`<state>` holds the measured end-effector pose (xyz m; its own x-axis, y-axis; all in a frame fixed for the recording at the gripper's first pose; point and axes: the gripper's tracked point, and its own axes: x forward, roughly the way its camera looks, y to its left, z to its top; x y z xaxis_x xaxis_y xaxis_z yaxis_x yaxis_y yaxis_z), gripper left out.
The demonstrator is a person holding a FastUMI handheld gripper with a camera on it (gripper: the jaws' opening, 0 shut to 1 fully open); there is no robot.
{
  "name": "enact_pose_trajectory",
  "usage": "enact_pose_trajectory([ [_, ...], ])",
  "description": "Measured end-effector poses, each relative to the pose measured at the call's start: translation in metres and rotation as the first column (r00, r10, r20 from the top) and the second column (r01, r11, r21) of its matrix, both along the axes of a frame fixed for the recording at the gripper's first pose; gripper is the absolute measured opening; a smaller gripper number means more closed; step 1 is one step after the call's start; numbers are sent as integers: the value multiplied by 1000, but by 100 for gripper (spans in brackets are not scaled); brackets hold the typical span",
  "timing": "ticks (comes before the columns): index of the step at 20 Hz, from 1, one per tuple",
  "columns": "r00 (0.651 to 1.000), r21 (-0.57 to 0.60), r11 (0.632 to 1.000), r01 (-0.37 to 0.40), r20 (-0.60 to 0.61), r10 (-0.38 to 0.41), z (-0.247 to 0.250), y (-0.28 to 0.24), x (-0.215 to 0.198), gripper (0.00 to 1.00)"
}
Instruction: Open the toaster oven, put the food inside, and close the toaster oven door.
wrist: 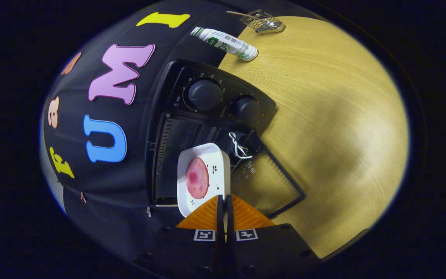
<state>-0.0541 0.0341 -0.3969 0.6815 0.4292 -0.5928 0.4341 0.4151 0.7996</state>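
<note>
Pale wood-grain tabletop carries a black toaster oven set against the booth's dark cloth wall, its glass door swung open and lying flat on the wood. From my remote seat I see the tongs pressed nearly together, both fingers clamped on the near rim of a small white plate. That plate sits just ahead of the fingertips, its long axis running straight away from them toward the oven's open mouth, its far end already over the cavity. It is a rounded rectangle with tiny cherry prints, and on it lies a round pink slice of meat with darker blotches. Two round knobs top the control panel. Beyond the oven lie a white tube and a wire mesh utensil
</note>
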Motion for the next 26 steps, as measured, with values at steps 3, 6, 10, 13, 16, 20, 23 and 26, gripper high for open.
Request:
enact_pose_trajectory([
  [3,998,-38,997,68,19,-67,-12,10,28,5],
  [6,988,-39,988,152,30,-150,-20,11,50,5],
  [10,970,-33,970,242,26,-241,-21,10,71,5],
  [13,969,-40,969,245,52,-243,-11,13,72,13],
  [16,983,-84,981,172,77,-166,-1,22,52,52],
  [20,992,-173,984,50,123,-29,13,30,14,89],
  [23,986,-258,965,-41,144,80,22,32,-15,98],
  [26,965,-412,902,-132,154,212,24,28,-37,98],
])
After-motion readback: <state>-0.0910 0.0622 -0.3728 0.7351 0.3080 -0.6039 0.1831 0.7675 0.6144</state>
